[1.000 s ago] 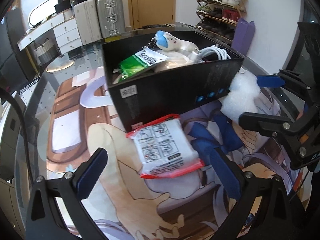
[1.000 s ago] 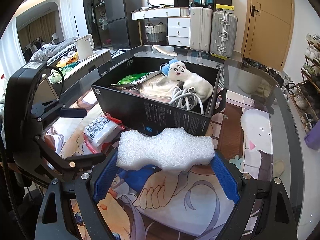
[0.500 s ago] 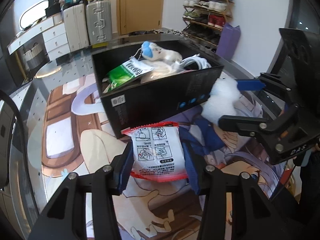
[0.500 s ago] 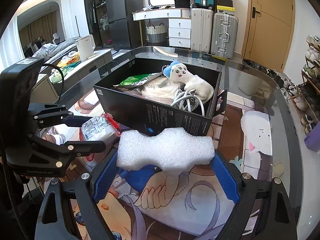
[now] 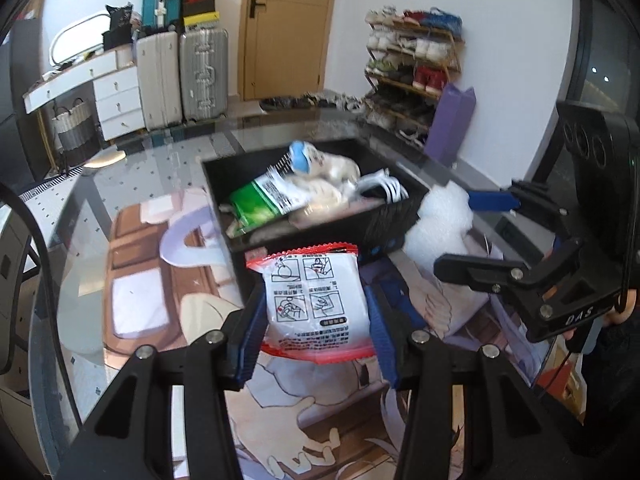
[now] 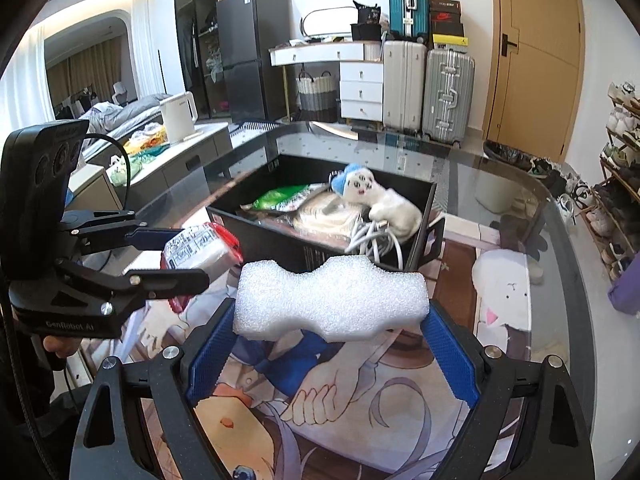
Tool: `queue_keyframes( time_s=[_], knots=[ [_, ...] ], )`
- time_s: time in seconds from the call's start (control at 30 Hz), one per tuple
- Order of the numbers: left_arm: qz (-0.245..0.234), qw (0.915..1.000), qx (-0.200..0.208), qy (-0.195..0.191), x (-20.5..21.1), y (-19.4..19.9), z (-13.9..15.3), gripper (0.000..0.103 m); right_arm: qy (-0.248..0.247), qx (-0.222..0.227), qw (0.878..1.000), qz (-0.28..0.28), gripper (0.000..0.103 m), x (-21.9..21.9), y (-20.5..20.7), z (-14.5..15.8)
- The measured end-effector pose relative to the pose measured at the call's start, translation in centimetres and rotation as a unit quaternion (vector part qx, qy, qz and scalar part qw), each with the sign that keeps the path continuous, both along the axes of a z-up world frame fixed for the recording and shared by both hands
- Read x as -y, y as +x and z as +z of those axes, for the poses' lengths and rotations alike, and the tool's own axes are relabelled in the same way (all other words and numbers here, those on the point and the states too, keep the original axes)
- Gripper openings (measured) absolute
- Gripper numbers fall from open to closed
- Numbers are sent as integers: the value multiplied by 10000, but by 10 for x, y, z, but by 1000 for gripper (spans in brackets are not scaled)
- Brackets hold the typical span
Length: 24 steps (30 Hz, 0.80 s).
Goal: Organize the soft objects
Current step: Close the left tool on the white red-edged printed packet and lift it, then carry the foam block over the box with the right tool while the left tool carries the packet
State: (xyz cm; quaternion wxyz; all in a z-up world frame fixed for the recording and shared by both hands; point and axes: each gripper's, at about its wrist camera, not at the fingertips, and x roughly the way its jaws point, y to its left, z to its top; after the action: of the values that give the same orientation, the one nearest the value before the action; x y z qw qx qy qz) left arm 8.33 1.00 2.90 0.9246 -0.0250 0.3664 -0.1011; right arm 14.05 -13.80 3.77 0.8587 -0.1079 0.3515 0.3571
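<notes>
Nearest in the left wrist view, the left gripper has its two blue-padded fingers closed against the side edges of a white plastic sachet with red sealed ends and printed instruction pictures. The sachet is lifted clear of the illustrated cartoon mat that covers the glass table. It looks light, crinkly and slippery, with soft contents that give under pressure, so a hold across the filled middle seems safer than one on the thin seals.

Nearest in the right wrist view, the right gripper is closed to about the length of a white foam block with a narrowed waist, one blue pad at each end. The block is held in the air above the mat. It appears very light and spongy; a gentle squeeze at the ends should be enough, and a harder one would likely dent it.

Just beyond both grippers stands an open black cardboard box, the likely destination. Inside lie a green and white snack packet, a white plush toy with a blue cap and a coil of white cable.

Farther back are silver suitcases and a wooden door.
</notes>
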Motion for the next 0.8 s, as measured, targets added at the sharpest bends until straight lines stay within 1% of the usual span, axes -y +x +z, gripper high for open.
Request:
queue_keyframes(
  time_s=[0.13,0.37,0.53,0.7,0.8],
  knots=[
    [122,9995,269,-95,-5,-3,13,47,148,102,9998,-27,91,2,-3,8],
    [281,9982,489,-224,-10,0,23,47,348,283,9990,-81,91,6,-7,20],
    [369,9976,572,-159,-8,4,25,47,475,400,9980,-119,91,8,-4,28],
    [434,9968,649,-142,-7,9,27,47,648,409,9969,-200,91,9,4,36],
    [502,9962,697,-123,-7,15,28,47,652,461,9965,-256,91,8,11,41]
  ],
)
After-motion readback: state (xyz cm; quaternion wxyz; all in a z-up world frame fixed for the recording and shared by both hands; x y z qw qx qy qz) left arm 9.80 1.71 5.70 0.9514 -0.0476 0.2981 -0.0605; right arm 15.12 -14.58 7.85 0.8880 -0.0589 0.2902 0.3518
